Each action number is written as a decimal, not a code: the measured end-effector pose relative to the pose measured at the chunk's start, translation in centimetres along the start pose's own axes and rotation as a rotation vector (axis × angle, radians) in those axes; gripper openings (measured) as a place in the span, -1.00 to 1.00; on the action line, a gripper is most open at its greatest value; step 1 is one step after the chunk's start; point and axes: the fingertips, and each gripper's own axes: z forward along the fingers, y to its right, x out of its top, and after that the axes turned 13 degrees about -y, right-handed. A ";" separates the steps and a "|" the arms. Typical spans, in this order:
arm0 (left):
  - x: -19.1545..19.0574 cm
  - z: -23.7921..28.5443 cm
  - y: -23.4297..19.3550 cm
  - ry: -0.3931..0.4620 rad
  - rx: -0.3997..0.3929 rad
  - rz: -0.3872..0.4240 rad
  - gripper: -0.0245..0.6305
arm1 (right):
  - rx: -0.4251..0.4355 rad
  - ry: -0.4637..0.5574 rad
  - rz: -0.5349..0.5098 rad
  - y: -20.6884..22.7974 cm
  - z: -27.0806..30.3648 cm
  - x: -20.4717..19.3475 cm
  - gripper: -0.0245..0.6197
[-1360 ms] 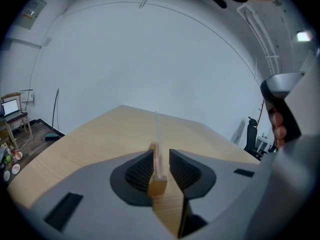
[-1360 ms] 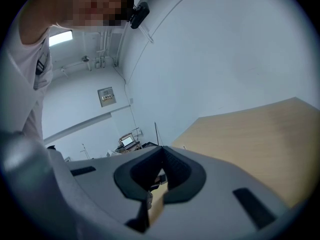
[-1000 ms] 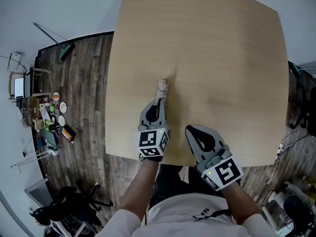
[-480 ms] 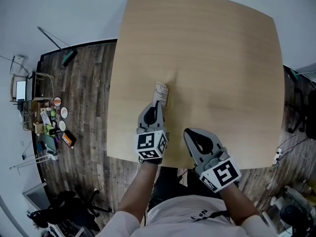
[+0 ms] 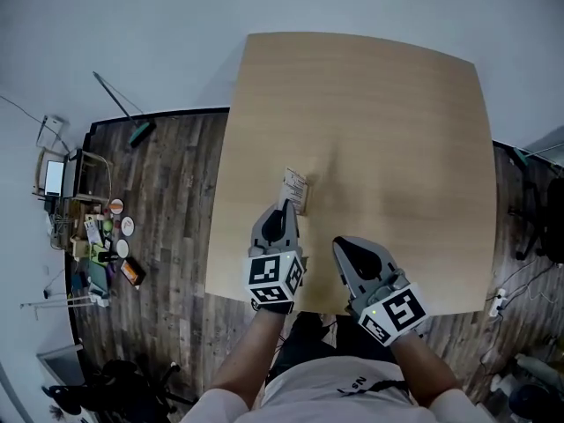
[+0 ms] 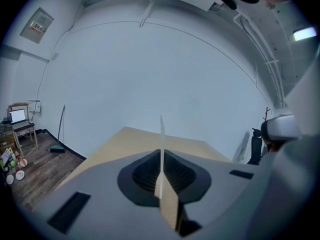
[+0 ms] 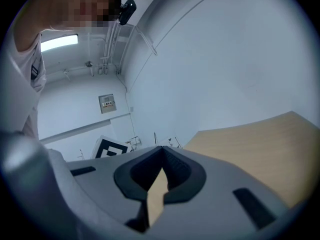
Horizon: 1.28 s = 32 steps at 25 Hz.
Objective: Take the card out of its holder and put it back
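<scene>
I see the card (image 5: 295, 190) pinched upright in my left gripper (image 5: 285, 208), over the table (image 5: 397, 130), towards its near-left part and a little in from the near edge. In the left gripper view the card shows only as a thin pale edge standing between the two jaws, which are clamped on it. I cannot tell whether a holder is around it. My right gripper (image 5: 345, 247) sits over the table's near edge, just to the right of the left one, jaws pressed together with nothing between them. Off the table's left side, on the dark plank floor (image 5: 176, 183), lie small cluttered items (image 5: 110, 236), a broom (image 5: 123, 113) and a laptop (image 5: 55, 176).
</scene>
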 end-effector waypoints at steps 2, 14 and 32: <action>1.5 -1.6 1.1 0.020 -0.015 0.009 -0.85 | -0.009 0.016 -0.010 -0.3 -0.7 0.9 -0.89; 8.2 -12.0 5.9 0.120 -0.120 0.042 -0.85 | -0.050 0.127 -0.064 -3.5 -4.9 6.7 -0.89; 11.9 -18.6 7.4 0.223 -0.182 0.045 -0.85 | -0.073 0.202 -0.122 -7.6 -7.8 9.8 -0.89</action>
